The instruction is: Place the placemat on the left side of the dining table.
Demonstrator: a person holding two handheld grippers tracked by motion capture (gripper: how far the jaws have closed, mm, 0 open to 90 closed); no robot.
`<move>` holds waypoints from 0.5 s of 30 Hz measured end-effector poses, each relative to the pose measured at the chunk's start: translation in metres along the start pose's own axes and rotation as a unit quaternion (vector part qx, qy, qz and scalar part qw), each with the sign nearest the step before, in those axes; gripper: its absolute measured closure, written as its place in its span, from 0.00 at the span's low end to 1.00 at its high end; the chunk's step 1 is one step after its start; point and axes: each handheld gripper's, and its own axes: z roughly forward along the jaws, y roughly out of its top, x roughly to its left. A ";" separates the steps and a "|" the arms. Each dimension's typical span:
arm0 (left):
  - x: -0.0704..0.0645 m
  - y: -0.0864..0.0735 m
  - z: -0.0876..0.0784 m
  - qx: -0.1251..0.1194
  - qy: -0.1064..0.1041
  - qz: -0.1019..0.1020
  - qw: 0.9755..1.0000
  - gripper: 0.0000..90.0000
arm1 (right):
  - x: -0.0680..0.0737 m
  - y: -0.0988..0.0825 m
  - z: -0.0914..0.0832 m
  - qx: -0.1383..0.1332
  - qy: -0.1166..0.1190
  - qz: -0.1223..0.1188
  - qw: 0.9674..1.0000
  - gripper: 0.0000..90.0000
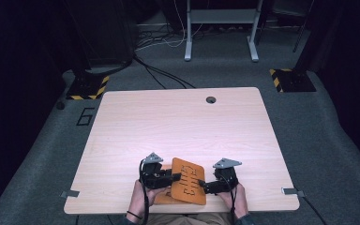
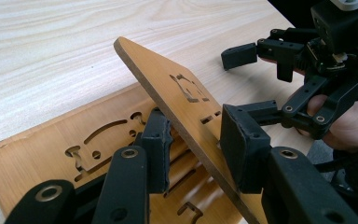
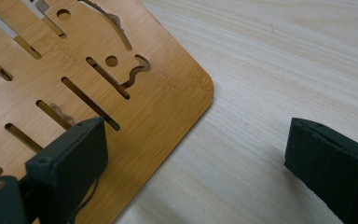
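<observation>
High view: my left gripper and right gripper flank the tilted board at the table's six o'clock edge. Left gripper view: my jaws clamp that board above the flat board. Right gripper view: my jaws gape, grasping nothing.

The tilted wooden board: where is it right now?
In the high view the tilted wooden board sits at the table's near edge, between the left gripper and right gripper, over a flat board.

tilted board on flat board, table
</observation>
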 end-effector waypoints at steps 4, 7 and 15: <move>-0.002 0.002 0.001 -0.001 0.000 -0.003 1.000 0.72 | 0.000 -0.001 -0.001 -0.003 -0.005 -0.001 1.000 0.06; -0.003 0.004 0.003 -0.002 -0.001 -0.005 1.000 0.73 | -0.001 -0.002 -0.003 -0.008 -0.010 -0.002 1.000 0.06; -0.007 0.013 0.014 -0.008 -0.010 -0.009 1.000 0.77 | -0.006 -0.007 -0.011 -0.021 -0.025 0.011 0.999 0.07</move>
